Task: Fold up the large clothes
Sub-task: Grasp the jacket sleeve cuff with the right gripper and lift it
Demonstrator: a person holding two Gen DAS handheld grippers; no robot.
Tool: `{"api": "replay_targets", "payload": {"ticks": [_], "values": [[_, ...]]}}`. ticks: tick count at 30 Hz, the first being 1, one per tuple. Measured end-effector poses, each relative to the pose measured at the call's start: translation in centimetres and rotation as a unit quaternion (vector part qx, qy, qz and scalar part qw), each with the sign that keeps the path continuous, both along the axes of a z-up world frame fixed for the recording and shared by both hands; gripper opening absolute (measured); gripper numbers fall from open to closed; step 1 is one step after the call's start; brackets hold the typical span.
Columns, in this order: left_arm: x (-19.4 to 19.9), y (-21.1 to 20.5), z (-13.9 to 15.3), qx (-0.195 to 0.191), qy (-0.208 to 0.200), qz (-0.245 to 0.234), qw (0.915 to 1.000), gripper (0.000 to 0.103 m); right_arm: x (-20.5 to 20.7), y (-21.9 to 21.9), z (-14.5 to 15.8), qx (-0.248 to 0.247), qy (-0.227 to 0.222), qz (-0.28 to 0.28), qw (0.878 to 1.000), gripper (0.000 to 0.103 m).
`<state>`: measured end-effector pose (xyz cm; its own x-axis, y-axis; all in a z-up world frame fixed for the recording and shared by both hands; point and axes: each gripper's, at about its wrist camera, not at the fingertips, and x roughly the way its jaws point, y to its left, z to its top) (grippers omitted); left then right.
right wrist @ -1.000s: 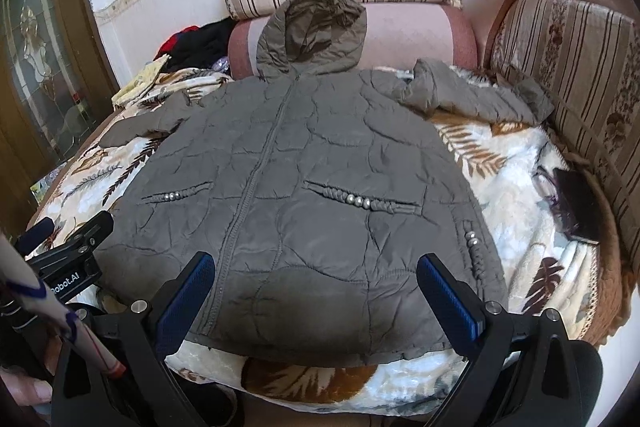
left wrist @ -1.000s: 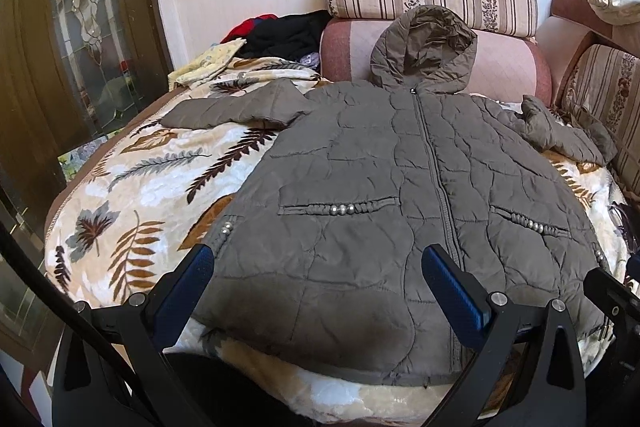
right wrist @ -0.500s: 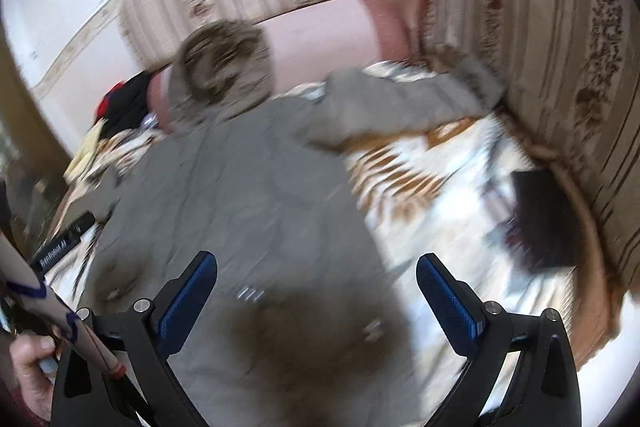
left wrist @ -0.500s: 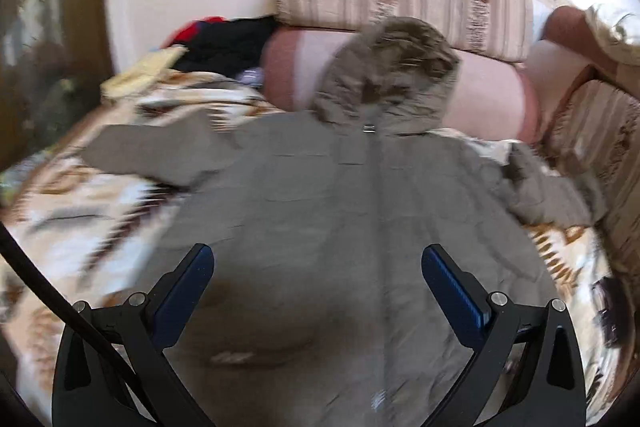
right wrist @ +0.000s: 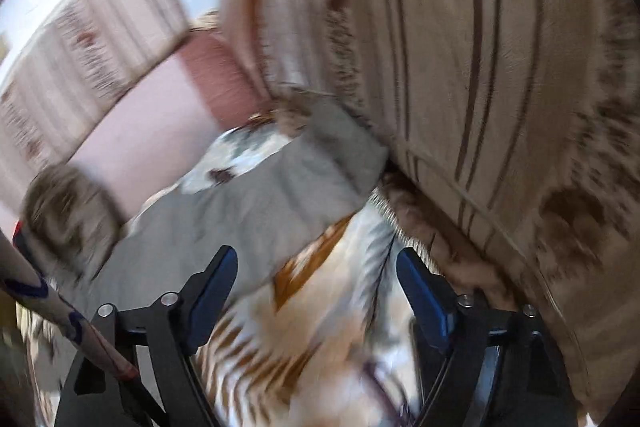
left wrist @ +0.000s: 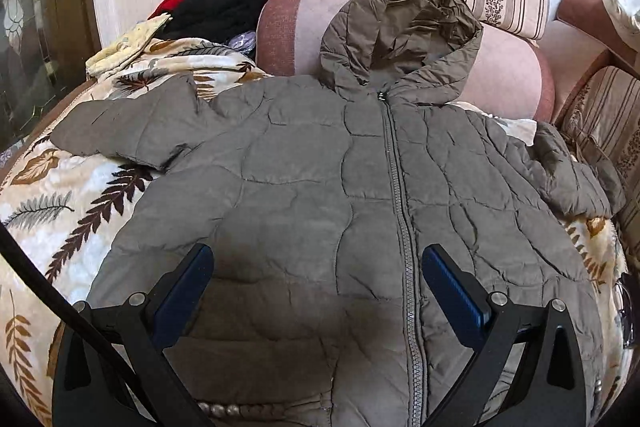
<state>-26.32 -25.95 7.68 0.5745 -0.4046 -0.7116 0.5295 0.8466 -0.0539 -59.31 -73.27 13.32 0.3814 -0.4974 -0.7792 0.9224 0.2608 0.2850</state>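
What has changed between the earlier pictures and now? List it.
The right gripper has swung off the jacket's body toward its right sleeve by the striped cushion, rolling as it went; its jaws have just been closing a little, with nothing between them. The left gripper has moved in from the hem to over the jacket. Neither grips anything. The jacket still lies flat, zipped, hood against the bolster.

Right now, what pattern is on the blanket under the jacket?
Cream blanket with brown and grey feather-like leaves; clearest in the left wrist view.

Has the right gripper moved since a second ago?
Yes. The right gripper has swung toward the striped side cushion, now over the jacket's sleeve, jaws just closing slightly, empty.
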Motion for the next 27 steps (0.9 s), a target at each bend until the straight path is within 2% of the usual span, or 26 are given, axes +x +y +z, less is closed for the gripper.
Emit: {"api": "replay_targets", "payload": {"ticks": [3, 9, 16, 17, 18, 19, 20, 23, 27], "values": [[-0.2, -0.4, -0.3, 0.006, -0.003, -0.005, 1.0, 0.103, 0.4, -3.0, -2.2, 0.011, 0.0, -0.027, 1.0, 0.08], [0.2, -1.2, -1.1, 0.019, -0.001, -0.012, 0.9998, 0.103, 1.0, -7.6, -5.7, 0.003, 0.044, -0.064, 0.997, 0.075], [0.4, -1.9, -1.9, 0.031, -0.004, -0.018, 0.9994, 0.103, 2.6, -10.3, -7.9, -0.003, 0.05, -0.055, 0.997, 0.068], [0.5, -2.1, -2.1, 0.035, -0.003, -0.018, 0.9992, 0.103, 2.8, -10.5, -8.2, -0.004, 0.061, -0.055, 0.997, 0.065], [0.5, -2.2, -2.2, 0.038, -0.002, -0.019, 0.9991, 0.103, 2.9, -10.8, -8.6, 0.001, 0.064, -0.053, 0.997, 0.048], [0.5, -2.2, -2.4, 0.039, -0.002, -0.019, 0.9991, 0.103, 2.9, -11.0, -9.0, 0.008, 0.062, -0.053, 0.997, 0.026], [0.5, -2.3, -2.5, 0.041, -0.002, -0.019, 0.999, 0.103, 2.7, -11.1, -9.3, 0.014, 0.068, -0.058, 0.996, 0.02], [0.6, -2.3, -2.6, 0.042, -0.002, -0.018, 0.9989, 0.103, 1.6, -10.3, -8.5, -0.003, 0.04, -0.059, 0.997, 0.014], [0.5, -2.1, -2.2, 0.037, -0.006, -0.016, 0.9992, 0.103, 1.4, -8.4, -5.7, -0.046, 0.048, -0.037, 0.997, 0.013]]}}
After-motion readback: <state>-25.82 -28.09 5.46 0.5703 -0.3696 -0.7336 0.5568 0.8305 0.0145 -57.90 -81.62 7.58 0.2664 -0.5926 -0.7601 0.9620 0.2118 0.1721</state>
